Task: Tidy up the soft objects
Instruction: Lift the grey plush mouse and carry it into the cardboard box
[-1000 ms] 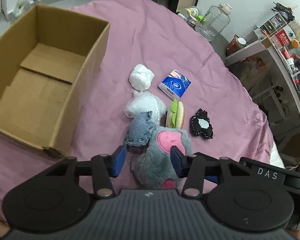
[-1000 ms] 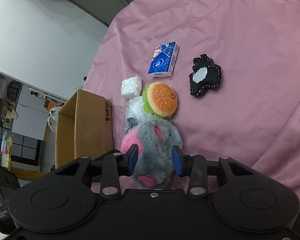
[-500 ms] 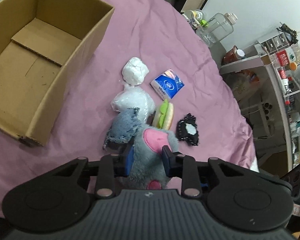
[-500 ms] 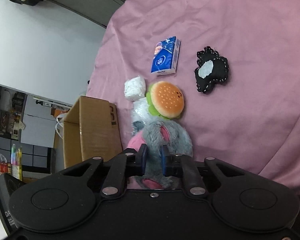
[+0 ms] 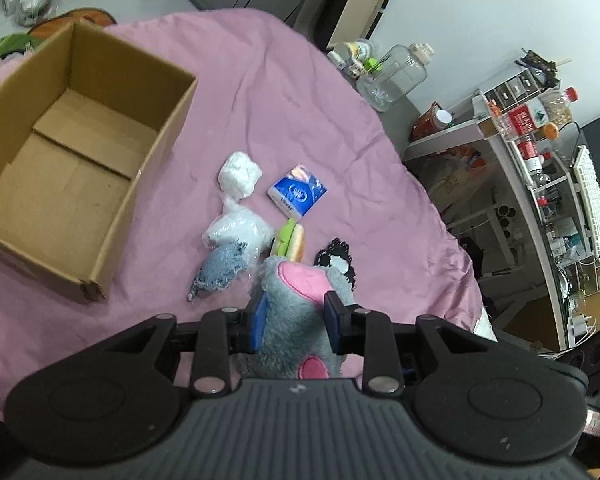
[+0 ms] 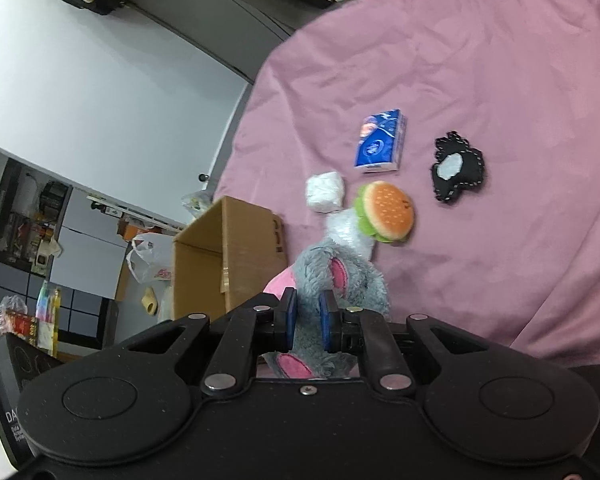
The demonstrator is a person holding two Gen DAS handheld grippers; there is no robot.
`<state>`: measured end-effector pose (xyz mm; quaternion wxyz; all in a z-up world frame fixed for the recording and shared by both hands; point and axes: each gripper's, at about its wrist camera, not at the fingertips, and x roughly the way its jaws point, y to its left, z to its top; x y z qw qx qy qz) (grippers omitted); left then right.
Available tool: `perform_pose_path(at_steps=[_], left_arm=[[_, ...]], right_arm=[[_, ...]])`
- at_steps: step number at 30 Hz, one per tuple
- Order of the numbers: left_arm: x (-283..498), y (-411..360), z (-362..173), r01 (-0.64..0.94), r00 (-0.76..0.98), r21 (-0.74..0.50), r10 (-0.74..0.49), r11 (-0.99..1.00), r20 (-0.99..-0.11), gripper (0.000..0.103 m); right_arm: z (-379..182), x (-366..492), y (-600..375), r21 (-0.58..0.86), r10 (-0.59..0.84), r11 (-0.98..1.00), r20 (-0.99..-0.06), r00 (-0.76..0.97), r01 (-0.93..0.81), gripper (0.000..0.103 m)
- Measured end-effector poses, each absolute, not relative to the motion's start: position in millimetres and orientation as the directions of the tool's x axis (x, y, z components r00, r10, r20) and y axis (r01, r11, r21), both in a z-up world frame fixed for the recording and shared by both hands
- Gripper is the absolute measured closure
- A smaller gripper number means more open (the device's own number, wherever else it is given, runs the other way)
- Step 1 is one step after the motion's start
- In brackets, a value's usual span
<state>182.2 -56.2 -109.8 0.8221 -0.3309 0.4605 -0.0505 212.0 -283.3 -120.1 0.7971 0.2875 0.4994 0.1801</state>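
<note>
A grey and pink plush toy (image 5: 296, 312) is held above the pink cloth by both grippers. My left gripper (image 5: 294, 322) is shut on its body. My right gripper (image 6: 307, 320) is shut on the same plush toy (image 6: 340, 280). On the cloth lie a denim scrap (image 5: 220, 268), a clear bag of white stuffing (image 5: 238, 230), a white wad (image 5: 239, 176), a blue tissue pack (image 5: 298, 194), a plush burger (image 6: 386, 212) and a black and white plush (image 6: 456, 172). An open, empty cardboard box (image 5: 72, 160) stands to the left.
The pink cloth (image 5: 260, 92) covers a round table whose edge drops off at the right. Beyond it stand a clear jug (image 5: 396, 76) and a cluttered shelf unit (image 5: 532, 148). The box also shows in the right wrist view (image 6: 228, 256).
Both grippers closed on the plush toy and lifted it off the cloth. The denim scrap slid off it and now lies on the cloth. The views rose and pulled back.
</note>
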Motion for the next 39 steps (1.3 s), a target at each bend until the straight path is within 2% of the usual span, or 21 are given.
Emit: perform_pose_path(at_steps=[21, 39], left_arm=[[148.1, 6.4, -48.2, -0.181, 0.659, -0.587, -0.345, 0.789, -0.668, 0.074], [147.2, 70.2, -31.2, -0.177, 0.676, -0.585, -0.334, 0.792, -0.657, 0.074]], right_arm=[[-65.1, 185.7, -215.8, 0.666, 0.628, 0.737, -0.612, 0.480, -0.115, 0.087], [-47.9, 187.8, -148.0, 0.654, 0.637, 0.740, -0.605, 0.478, -0.158, 0.086]])
